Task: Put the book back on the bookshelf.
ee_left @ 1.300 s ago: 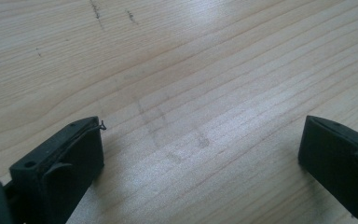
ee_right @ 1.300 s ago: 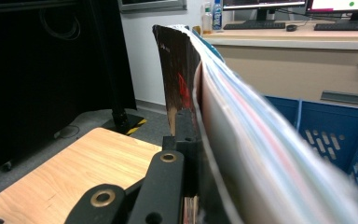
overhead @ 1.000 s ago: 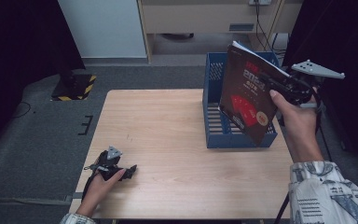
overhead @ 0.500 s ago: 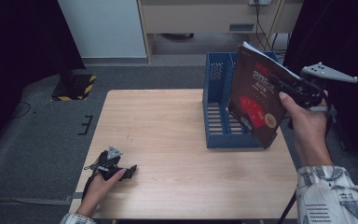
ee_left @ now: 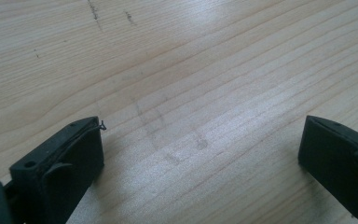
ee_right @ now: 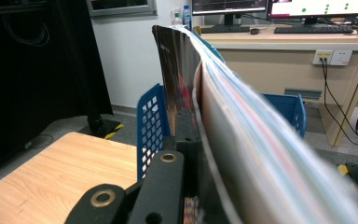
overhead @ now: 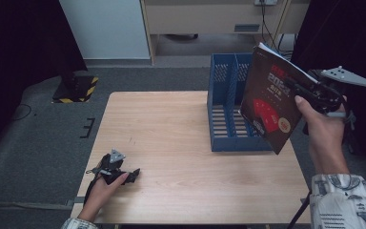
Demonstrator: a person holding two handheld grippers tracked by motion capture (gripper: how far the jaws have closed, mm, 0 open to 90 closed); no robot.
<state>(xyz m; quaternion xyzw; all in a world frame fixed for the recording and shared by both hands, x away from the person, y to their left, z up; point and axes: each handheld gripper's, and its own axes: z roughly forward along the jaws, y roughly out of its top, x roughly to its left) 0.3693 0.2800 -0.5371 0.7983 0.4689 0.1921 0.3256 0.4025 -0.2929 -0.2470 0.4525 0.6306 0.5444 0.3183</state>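
Dark red-print softcover book (overhead: 267,102) clamped in my R gripper (overhead: 310,93); keep it upright, lower into blue slotted plastic file rack (overhead: 228,90). L gripper (overhead: 124,174) open, idle.

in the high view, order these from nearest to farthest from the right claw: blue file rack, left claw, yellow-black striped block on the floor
1. blue file rack: just left of the right claw, partly behind the book it grips.
2. left claw: near the table's front left corner, resting on the wood.
3. yellow-black striped block: on the floor beyond the table's far left corner.
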